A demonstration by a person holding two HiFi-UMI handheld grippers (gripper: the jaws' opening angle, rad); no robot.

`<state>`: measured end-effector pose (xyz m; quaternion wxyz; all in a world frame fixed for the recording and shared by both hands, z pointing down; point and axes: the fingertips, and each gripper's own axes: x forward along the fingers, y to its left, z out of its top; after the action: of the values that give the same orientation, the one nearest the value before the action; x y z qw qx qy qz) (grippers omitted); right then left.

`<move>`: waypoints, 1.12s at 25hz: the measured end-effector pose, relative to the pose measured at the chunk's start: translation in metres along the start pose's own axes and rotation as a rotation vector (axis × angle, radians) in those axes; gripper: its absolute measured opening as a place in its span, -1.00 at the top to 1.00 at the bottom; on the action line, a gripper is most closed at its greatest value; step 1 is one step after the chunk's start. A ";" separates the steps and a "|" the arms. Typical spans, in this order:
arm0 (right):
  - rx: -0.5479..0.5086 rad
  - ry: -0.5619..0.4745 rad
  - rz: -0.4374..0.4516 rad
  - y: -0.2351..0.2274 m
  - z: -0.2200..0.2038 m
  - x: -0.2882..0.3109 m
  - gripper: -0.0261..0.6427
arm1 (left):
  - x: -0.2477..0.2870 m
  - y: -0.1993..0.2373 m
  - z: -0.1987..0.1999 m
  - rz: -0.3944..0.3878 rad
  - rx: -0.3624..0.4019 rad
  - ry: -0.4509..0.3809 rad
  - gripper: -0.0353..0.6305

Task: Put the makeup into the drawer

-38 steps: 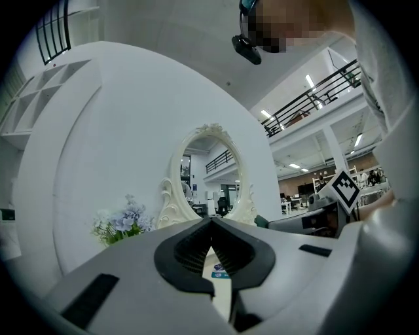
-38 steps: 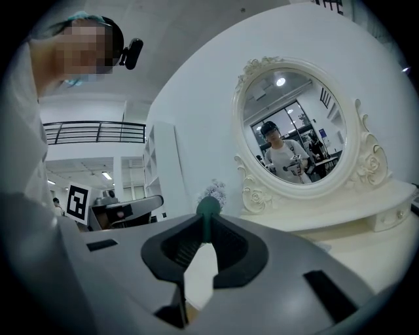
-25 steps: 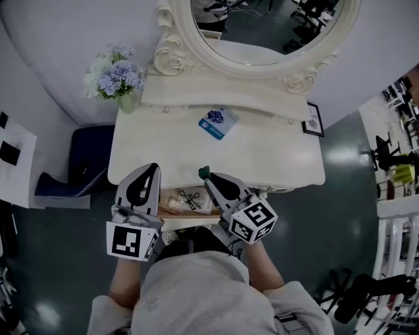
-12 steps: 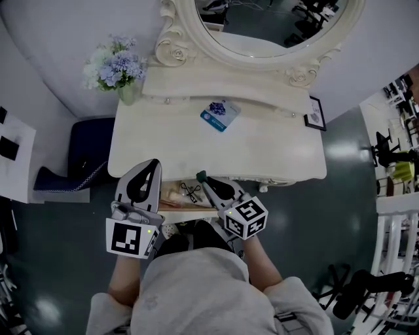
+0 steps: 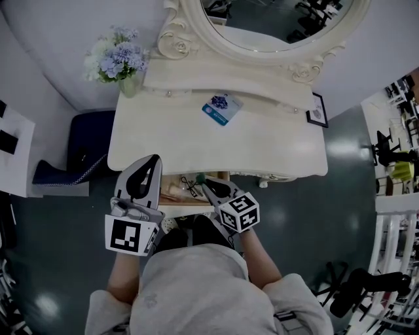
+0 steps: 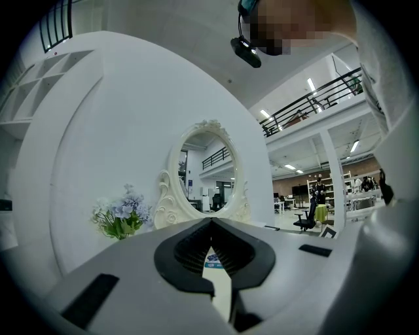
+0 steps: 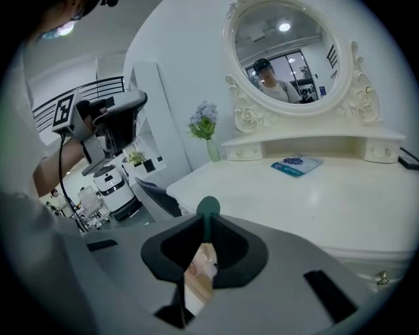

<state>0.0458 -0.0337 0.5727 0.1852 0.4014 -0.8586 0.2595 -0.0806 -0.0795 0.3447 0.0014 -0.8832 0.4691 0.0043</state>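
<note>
1. While the drawer [image 5: 186, 210] stands pulled out under the near edge of the counter [image 5: 170, 137], at lower centre of the head view, the step in hand reads as bringing the makeup over it.
2. Grip: the right hand-held gripper [image 7: 208, 220] has its jaws closed on the makeup item [image 7: 208, 207], a slim piece whose dark green rounded end sticks out past the tips. It hangs over the drawer's right part, apparently not yet inside.
3. Idle tool: the left hand-held gripper [image 6: 211, 224] has its tips together with nothing between them. It is held level at the drawer's left side; contact with the drawer cannot be told.
4. Next move, as judged: lower the piece into a free spot in the drawer, then part the jaws, avoiding what lies there already.
5. Drawer contents: a dark scissors-like piece and pale packets, too small to identify.
6. Also present: a blue packet [image 5: 221, 108] on the counter near the mirror [image 5: 262, 16], well apart from both tools; whether it is makeup cannot be told.
7. Hidden: the item's lower body lies behind the jaws, and the drawer's near part is partly covered by the right tool.
</note>
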 end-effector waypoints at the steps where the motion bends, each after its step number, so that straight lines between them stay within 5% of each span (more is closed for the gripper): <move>1: 0.000 0.021 0.000 -0.001 -0.005 0.002 0.79 | 0.000 0.000 0.000 0.000 0.000 0.002 0.85; 28: -0.082 0.613 -0.107 -0.047 -0.121 0.058 0.77 | -0.004 0.008 -0.012 0.035 -0.014 0.034 0.85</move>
<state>0.0610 -0.0217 0.7131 0.4647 0.3411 -0.7502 0.3237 -0.0896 -0.0812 0.3566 -0.0131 -0.8748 0.4843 -0.0075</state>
